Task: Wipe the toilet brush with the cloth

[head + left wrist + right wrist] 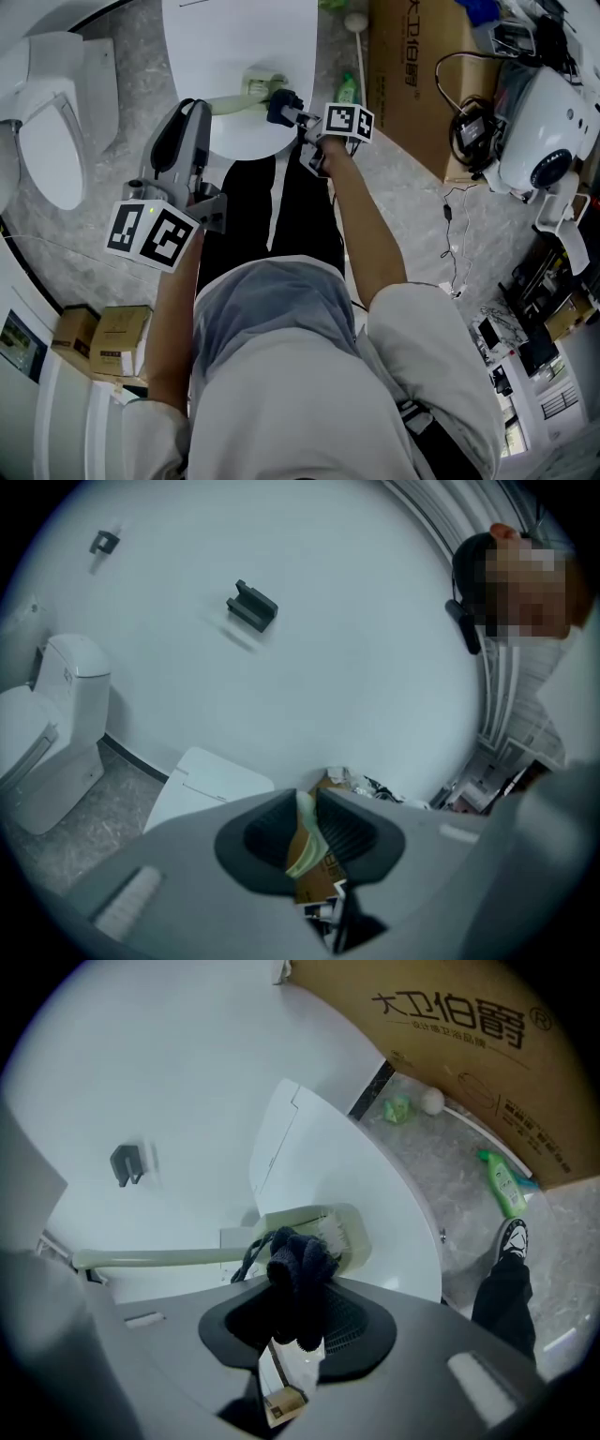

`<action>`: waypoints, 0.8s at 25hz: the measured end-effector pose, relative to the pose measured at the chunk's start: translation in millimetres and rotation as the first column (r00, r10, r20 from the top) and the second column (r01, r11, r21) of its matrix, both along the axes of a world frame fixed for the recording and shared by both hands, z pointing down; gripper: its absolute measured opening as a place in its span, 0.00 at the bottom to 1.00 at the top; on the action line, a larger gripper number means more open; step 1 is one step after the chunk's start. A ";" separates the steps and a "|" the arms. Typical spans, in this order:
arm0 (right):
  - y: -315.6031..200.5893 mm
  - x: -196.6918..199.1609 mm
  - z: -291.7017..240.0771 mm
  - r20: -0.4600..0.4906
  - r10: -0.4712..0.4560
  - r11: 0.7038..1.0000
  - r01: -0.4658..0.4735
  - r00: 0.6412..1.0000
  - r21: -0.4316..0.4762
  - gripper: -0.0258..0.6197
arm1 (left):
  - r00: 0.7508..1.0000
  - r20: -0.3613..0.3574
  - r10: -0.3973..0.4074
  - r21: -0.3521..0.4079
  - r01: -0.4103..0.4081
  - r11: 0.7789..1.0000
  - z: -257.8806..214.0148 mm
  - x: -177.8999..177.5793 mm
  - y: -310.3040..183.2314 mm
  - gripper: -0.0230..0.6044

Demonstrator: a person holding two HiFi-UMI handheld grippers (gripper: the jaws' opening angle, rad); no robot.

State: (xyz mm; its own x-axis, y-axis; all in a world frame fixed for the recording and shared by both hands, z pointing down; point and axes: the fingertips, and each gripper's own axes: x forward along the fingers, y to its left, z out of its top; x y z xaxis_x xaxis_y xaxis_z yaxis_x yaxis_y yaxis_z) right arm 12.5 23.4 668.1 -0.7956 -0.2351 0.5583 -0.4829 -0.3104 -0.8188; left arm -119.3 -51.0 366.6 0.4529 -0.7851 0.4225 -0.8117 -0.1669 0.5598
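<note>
Left tongs (309, 829) are clenching on the pale green handle of the toilet brush (258, 86), holding it out over the near edge of the white tabletop (234, 37) with its bristled head lying above that edge; whether it is touching the tabletop cannot be told. At the head, the dark cloth (298, 1265) is pressing against the bristles, and the right tongs (298, 1309) are gripping that bunched cloth, also above the tabletop's near edge.
</note>
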 end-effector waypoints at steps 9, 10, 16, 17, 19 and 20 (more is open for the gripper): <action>-20.2 -3.8 15.8 -0.055 -0.121 0.991 0.118 0.991 -0.061 0.19 | 1.000 -0.002 0.017 -0.001 -0.017 1.000 1.1 2.1 1.7 0.04; -22.8 -5.2 15.5 -0.061 -0.146 0.988 0.143 0.987 -0.056 0.19 | 1.000 -0.003 0.019 0.002 -0.019 1.000 1.3 2.0 1.6 0.04; -35.0 -18.2 0.9 -0.125 -0.275 0.959 0.281 0.953 0.037 0.19 | 1.000 -0.011 0.019 0.002 -0.019 1.000 1.7 1.2 -0.2 0.04; -35.9 -20.3 -1.8 -0.133 -0.289 0.953 0.298 0.948 0.049 0.19 | 1.000 -0.012 0.018 0.002 -0.018 1.000 1.7 1.2 -0.4 0.04; -36.2 -22.8 -6.5 -0.143 -0.310 0.944 0.322 0.940 0.068 0.19 | 1.000 -0.014 0.017 0.001 -0.017 1.000 1.2 1.2 -0.8 0.04; -35.9 -23.3 -8.7 -0.141 -0.314 0.942 0.326 0.939 0.076 0.19 | 1.000 -0.014 0.017 0.000 -0.017 1.000 0.7 1.2 -1.0 0.04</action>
State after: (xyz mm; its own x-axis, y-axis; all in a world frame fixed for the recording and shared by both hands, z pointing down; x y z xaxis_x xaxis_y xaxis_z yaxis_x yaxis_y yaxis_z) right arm -10.8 -12.5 659.4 -0.7627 -0.0371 0.6457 -0.6442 -0.0451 -0.7635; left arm -118.1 -52.0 367.2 0.4719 -0.7773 0.4161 -0.8007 -0.1804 0.5712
